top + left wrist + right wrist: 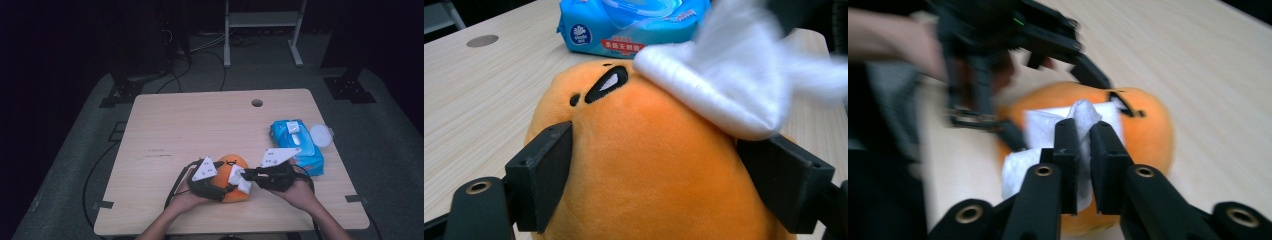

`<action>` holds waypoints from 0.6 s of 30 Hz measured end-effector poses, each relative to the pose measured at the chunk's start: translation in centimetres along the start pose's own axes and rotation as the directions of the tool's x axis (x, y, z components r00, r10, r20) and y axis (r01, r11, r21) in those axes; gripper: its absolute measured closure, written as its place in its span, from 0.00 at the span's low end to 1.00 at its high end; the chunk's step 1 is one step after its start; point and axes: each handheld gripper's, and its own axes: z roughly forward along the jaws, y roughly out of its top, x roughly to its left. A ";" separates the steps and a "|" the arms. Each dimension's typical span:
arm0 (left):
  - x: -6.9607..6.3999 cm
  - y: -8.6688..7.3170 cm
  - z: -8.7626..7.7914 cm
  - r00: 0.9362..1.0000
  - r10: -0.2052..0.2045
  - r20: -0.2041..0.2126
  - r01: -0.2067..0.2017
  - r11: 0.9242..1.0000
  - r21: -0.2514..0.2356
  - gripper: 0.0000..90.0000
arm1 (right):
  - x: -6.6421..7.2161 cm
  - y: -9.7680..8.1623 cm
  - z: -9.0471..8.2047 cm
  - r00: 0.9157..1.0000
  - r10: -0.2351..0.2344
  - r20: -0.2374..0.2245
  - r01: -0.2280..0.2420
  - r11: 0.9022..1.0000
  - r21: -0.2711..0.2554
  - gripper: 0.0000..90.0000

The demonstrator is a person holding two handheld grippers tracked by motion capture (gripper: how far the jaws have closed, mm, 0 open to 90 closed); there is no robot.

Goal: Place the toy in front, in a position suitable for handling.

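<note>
Slippage was our main worry. Near the table's (165, 125) front edge, we had the orange plush toy (644, 165) clamped between the 2 jaws of the left gripper (226, 189), while the right gripper (1084, 150) had its jaws nearly together, pinching a white wipe (1048, 150) that lay across the toy's top. We judged the soft body could squirm out of the left hold if the wipe dragged hard sideways (plush gives easily). The wipe, bunched in a thin pinch, could also pull free. The blue wipe pack (299, 145) sat well clear to the right.
</note>
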 end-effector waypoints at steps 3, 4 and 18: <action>0.0 0.0 -0.1 1.000 0.005 0.009 -0.005 1.000 0.005 0.18 | -0.1 -0.1 1.6 1.000 -0.002 0.004 0.002 1.000 0.021 0.81; 0.0 0.0 -0.1 1.000 0.008 0.013 -0.009 1.000 0.012 0.18 | -0.1 -0.3 1.9 1.000 -0.011 0.020 0.011 1.000 0.020 0.76; 1.4 0.8 -1.6 0.995 0.009 0.101 -0.017 0.997 0.079 0.11 | 0.8 -1.8 4.0 0.997 -0.044 0.056 0.048 0.997 -0.056 0.78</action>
